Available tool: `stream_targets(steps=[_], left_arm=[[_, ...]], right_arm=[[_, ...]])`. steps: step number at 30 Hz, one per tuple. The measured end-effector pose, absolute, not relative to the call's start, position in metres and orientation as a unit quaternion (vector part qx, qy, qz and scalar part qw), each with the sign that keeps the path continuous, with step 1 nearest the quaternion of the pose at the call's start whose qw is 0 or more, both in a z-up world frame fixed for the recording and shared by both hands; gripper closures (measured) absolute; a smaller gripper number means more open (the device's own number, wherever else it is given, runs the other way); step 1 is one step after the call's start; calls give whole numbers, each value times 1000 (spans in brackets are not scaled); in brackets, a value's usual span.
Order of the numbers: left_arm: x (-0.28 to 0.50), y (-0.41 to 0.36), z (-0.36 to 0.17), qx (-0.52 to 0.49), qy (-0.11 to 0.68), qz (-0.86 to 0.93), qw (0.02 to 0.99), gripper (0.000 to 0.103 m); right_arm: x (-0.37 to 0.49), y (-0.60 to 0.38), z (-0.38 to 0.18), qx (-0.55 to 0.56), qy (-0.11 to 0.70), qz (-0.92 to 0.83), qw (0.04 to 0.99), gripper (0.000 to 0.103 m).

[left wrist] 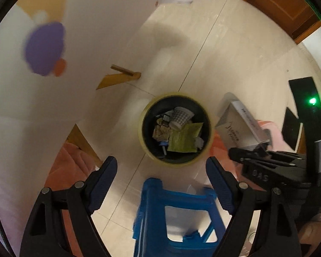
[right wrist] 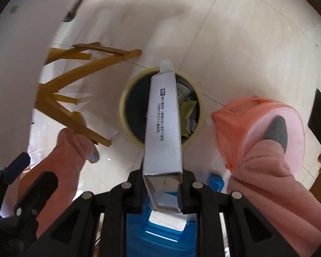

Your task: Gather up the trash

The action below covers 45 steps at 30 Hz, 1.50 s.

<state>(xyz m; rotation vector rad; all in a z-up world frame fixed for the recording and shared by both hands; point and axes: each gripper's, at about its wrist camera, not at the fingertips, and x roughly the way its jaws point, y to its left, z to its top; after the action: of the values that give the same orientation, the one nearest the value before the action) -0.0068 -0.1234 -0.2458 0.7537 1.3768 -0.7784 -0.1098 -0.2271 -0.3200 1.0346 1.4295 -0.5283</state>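
Observation:
A round bin (left wrist: 143, 115) with a yellow rim and dark liner stands on the tile floor and holds crumpled wrappers, a checked paper cup and a green packet. My left gripper (left wrist: 162, 171) hangs above its near edge, pointing down, open, nothing between the blue pads. In the right wrist view my right gripper (right wrist: 162, 184) is shut on the near end of a long silver-white carton (right wrist: 163, 124), whose far end reaches over the bin (right wrist: 126, 98). The left wrist view shows that carton (left wrist: 235, 128) and the right gripper (left wrist: 241, 156) to the right of the bin.
A blue plastic stool (left wrist: 173, 214) stands just below both grippers. Yellow wooden legs (right wrist: 75, 75) stand left of the bin beside a white wall. Pink sleeves (right wrist: 274, 182) and the left gripper (right wrist: 32, 171) flank the carton. A brown wooden door (left wrist: 284, 4) stands at the far right.

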Motion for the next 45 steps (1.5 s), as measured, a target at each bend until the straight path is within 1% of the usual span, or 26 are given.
stream_targets(steps=[5,16,18,19,20,29,36,45], left_arm=[[1,-122,-266,356,603,-319,639,20],[21,-122,-281,357,612,-318,630,20],[23,-124,-283,357,612,-317,631,20],[24,-125,-284,357,611,-315,632,20],[25,-125,-284,357,611,-314,633,20],[24,-123,-282,344,614,-322,633,20],[12,-121,-256,323,609,-332,644,20],[-10,-114,-216,311,589,-340,664,20]], right_arm=[[-97,-227,-336,440,632,-230,595,81],[-76,-230,-353,452,632,-212,592,80],[-77,-230,-354,455,629,-209,595,72],[-77,-230,-353,454,627,-210,598,63],[-77,-230,-352,452,624,-210,601,61],[-81,-230,-342,421,626,-228,615,61],[-79,-229,-314,380,626,-222,644,61],[-99,-234,-281,389,604,-230,657,61]])
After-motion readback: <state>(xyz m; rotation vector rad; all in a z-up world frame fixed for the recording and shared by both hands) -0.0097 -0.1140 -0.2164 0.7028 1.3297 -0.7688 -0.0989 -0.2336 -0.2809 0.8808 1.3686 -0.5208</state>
